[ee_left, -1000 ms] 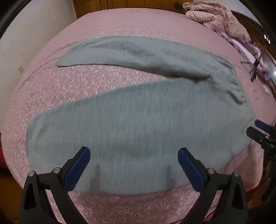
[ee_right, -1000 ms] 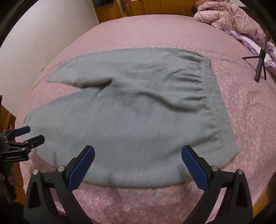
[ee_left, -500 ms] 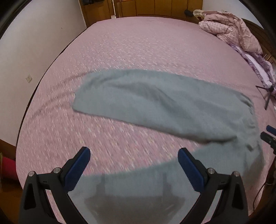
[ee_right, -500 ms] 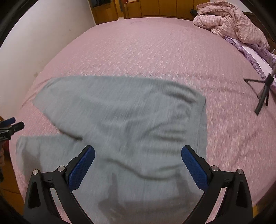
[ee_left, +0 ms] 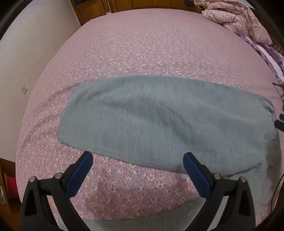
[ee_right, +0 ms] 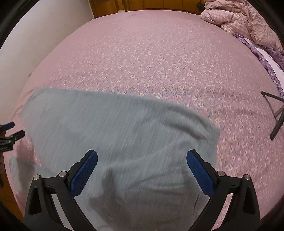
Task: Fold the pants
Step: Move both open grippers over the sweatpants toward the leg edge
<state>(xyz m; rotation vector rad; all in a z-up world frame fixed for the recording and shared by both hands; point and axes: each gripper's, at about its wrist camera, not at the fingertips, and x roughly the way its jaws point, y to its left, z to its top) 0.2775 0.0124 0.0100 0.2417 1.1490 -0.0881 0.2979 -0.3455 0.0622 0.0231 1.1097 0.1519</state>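
Grey pants lie spread on a pink floral bed. In the left wrist view the far leg stretches across the middle, and the near leg shows only as a strip below the fingers. My left gripper is open, hovering over the bedspread gap between the two legs with nothing held. In the right wrist view the waist end of the pants fills the lower half, rumpled and blurred. My right gripper is open above it. The left gripper shows at the left edge.
A crumpled pink quilt and purple pillows lie at the bed's far right. A dark tripod stands on the bed to the right. A white wall borders the left side, with wooden furniture behind.
Both views have swept forward across the bed, so the near leg has slid down under the fingers and the far leg now sits mid-frame. Both grippers stay open.
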